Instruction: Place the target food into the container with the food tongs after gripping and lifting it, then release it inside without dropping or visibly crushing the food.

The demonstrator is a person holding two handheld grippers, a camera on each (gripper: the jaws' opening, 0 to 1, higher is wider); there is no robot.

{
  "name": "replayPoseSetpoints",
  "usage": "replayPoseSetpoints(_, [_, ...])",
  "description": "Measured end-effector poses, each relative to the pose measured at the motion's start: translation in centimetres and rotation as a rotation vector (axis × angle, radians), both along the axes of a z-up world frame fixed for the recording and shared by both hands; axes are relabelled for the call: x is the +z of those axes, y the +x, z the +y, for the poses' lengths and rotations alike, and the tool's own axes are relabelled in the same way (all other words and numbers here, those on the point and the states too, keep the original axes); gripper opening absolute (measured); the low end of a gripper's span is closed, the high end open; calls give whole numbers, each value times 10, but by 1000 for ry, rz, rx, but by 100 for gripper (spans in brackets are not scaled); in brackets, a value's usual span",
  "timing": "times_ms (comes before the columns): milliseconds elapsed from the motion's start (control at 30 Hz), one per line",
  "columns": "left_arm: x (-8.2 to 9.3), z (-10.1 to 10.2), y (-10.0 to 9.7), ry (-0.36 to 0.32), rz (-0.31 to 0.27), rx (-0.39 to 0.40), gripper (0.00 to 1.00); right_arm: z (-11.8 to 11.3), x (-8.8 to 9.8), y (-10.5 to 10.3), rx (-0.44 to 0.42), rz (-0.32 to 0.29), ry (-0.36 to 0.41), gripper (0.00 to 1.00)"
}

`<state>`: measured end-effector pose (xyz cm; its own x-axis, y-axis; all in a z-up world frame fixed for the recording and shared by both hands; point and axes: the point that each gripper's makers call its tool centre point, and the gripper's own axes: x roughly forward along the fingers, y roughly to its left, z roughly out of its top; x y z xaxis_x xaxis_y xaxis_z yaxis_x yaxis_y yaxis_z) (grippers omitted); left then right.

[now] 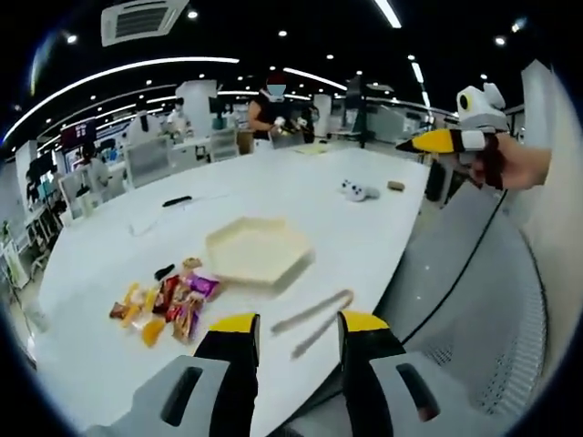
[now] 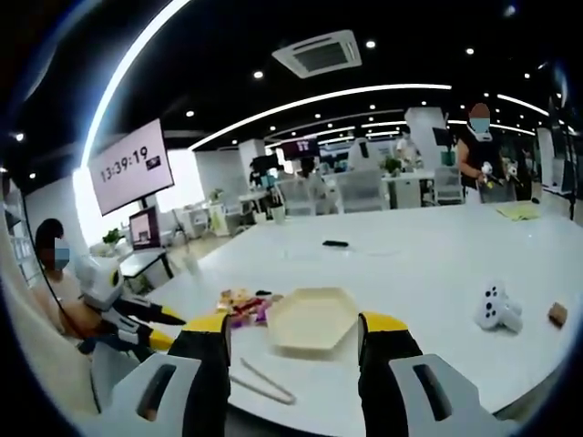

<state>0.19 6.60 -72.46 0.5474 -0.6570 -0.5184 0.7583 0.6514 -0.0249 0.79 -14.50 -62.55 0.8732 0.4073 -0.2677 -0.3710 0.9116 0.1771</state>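
White worktop (image 1: 364,237) carries, in the left gripper view, a pale hexagonal container (image 1: 258,250), a heap of wrapped snacks (image 1: 168,305) just beside its near-left edge, and the food tongs (image 1: 314,320) lying near the edge, just ahead of the left gripper (image 1: 296,330), whose jaws stand apart and empty. The right gripper (image 1: 446,141) hangs off to the side, well apart from the tongs. I judge the tongs come first: close squarely on their handles, then squeeze a snack only lightly.

In the right gripper view, its own jaws are spread on nothing, the tongs (image 2: 260,381) between them. A wall screen (image 2: 134,166) reads 13:39:19.
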Motion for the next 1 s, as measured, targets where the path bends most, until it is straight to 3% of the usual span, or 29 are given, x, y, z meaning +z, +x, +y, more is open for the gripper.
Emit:
replayPoseSetpoints(367, [-13, 1, 3, 20, 24, -18, 32, 2, 1, 1, 11, 3, -7, 56])
replayPoseSetpoints(633, [-23, -8, 5, 70, 22, -86, 31, 2, -5, 2, 17, 23, -6, 56])
replayPoseSetpoints(1000, [-37, -10, 11, 73, 29, -104, 31, 19, 3, 9, 74, 15, -39, 55])
